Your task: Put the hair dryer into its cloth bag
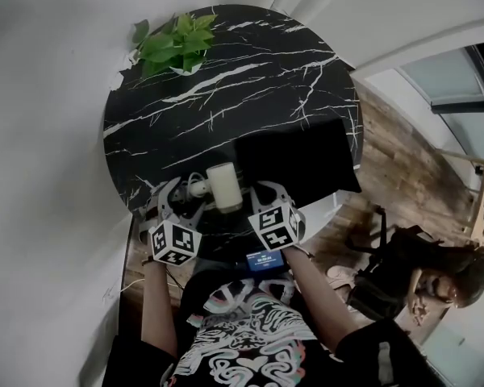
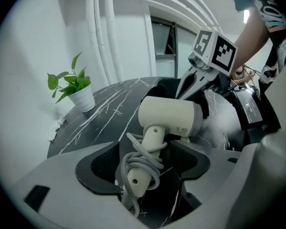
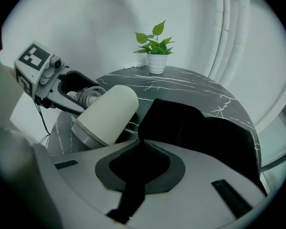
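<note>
A cream hair dryer (image 1: 223,188) lies at the near edge of the round black marble table (image 1: 226,79). Its grey cord is wound round the handle. My left gripper (image 2: 143,163) is open, and the dryer's handle (image 2: 150,147) stands between its jaws with a gap on each side. The black cloth bag (image 1: 298,164) lies flat to the right of the dryer. My right gripper (image 3: 142,165) is shut on the bag's near edge (image 3: 155,116), and black cloth runs down between its pads. In the head view the left gripper (image 1: 177,204) and right gripper (image 1: 266,201) flank the dryer.
A small potted plant (image 1: 173,43) stands at the table's far left edge, next to the white wall. On the wooden floor to the right lies a dark backpack (image 1: 387,272). A small device with a blue screen (image 1: 264,260) sits at the person's waist.
</note>
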A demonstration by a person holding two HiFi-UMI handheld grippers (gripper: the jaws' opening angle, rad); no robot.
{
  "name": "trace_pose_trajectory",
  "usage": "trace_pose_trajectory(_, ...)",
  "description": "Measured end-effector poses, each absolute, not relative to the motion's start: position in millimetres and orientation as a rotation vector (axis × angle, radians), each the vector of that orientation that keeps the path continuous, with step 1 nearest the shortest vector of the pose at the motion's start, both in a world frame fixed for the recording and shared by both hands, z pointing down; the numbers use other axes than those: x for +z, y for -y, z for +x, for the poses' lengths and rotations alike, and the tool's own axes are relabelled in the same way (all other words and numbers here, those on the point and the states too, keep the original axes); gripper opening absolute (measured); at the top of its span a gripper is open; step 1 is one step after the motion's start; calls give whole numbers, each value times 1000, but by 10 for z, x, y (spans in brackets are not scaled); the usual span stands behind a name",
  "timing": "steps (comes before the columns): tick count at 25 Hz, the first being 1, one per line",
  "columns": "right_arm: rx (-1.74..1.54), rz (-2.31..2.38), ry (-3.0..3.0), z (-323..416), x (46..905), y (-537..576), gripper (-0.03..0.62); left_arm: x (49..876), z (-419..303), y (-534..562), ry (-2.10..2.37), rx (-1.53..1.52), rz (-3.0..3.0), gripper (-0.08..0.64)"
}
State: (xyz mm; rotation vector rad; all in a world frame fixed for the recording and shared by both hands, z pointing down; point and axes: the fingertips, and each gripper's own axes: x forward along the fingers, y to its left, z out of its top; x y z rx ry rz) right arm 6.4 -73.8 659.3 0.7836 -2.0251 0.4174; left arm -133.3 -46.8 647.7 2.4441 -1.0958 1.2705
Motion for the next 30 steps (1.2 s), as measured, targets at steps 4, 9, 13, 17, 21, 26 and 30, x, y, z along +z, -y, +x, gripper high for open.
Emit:
trace_pose_trajectory(4,469,828,2061,102,6436,771,28,6532,-1327,458,1049,1336,2446,322)
trace_pose_trajectory(9,528,879,2123,146,6223,824,28,6699,-1363,505,980,1525,2448,322)
trace_pose_trajectory(13,536,921,2128,230,6129,838,28,6770,-1352,515,847,1566,2441,327)
trace_pose_trajectory(17,554,935,2140,275,6103,842,28,6818,-1349,557,730,1535,2405,348)
trace_pose_trajectory(21,561,957,2146,294,6075,867,28,6815,-1338,572,634,1569,2442,295)
trace_pose_trajectory(26,544,983,2164,310,5960,855,28,6793,-1317,458,596,1560,2439,274)
trace_pose_trajectory(30,528,996,2177,319,5916,885,28,6722,-1303,450,559,1460,2412,271)
